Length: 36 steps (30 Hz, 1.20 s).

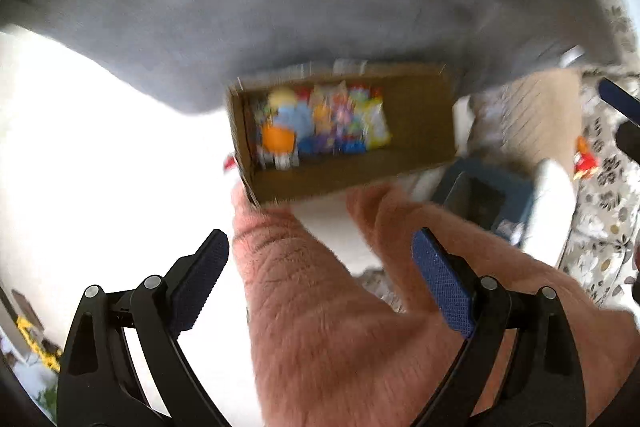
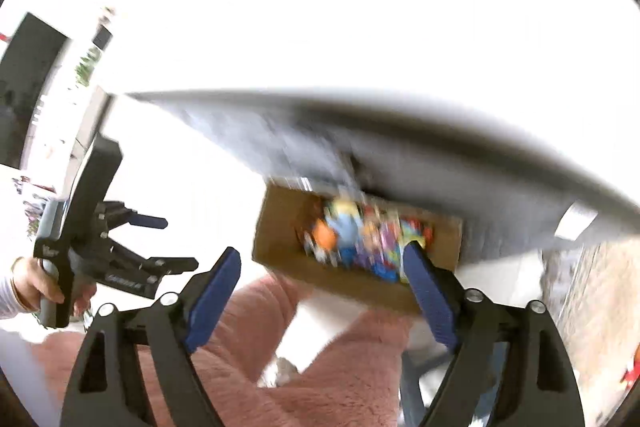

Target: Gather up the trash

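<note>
An open cardboard box (image 1: 420, 115) stands on the white floor against a grey sofa, with several colourful wrappers (image 1: 320, 123) piled in its left half. My left gripper (image 1: 320, 243) hangs above and in front of it, open, nothing between its blue pads. The right wrist view shows the same box (image 2: 280, 227) and wrappers (image 2: 360, 239) below my right gripper (image 2: 322, 253), which is open and empty too. At that view's left, a hand holds the left gripper (image 2: 176, 243), jaws apart. Both views are blurred.
A person's legs in pink fleece (image 1: 320, 307) fill the foreground under both grippers. The grey sofa (image 1: 240, 7) overhangs the box. A dark blue square container (image 1: 484, 199) sits to the box's right, beside a patterned rug (image 1: 612, 195) with a small red item (image 1: 584, 159).
</note>
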Each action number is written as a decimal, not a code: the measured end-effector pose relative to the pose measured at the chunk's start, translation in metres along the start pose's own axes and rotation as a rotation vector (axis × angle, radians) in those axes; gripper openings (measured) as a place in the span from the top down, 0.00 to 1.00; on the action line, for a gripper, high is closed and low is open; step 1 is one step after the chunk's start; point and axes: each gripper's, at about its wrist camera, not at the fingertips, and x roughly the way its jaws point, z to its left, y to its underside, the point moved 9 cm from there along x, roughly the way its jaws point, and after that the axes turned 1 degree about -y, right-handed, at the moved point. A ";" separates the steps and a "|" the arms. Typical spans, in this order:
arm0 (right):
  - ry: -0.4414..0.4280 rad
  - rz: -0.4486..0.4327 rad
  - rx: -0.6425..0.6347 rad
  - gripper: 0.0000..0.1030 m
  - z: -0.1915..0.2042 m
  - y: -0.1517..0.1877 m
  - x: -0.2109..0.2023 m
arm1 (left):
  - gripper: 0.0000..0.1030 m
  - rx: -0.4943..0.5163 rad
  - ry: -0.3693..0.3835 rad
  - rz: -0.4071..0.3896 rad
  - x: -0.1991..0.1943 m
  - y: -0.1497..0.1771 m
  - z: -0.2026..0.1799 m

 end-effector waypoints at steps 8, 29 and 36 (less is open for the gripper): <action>0.045 -0.400 0.044 0.05 0.012 -0.112 -0.136 | 0.12 -0.032 -0.130 -0.462 -0.184 -0.068 -0.011; 0.241 -0.763 0.106 0.05 0.020 -0.206 -0.270 | 0.12 -0.079 -0.181 -0.989 -0.395 -0.177 -0.060; 0.219 -0.752 0.102 0.05 0.023 -0.207 -0.264 | 0.12 -0.096 -0.206 -0.982 -0.392 -0.173 -0.054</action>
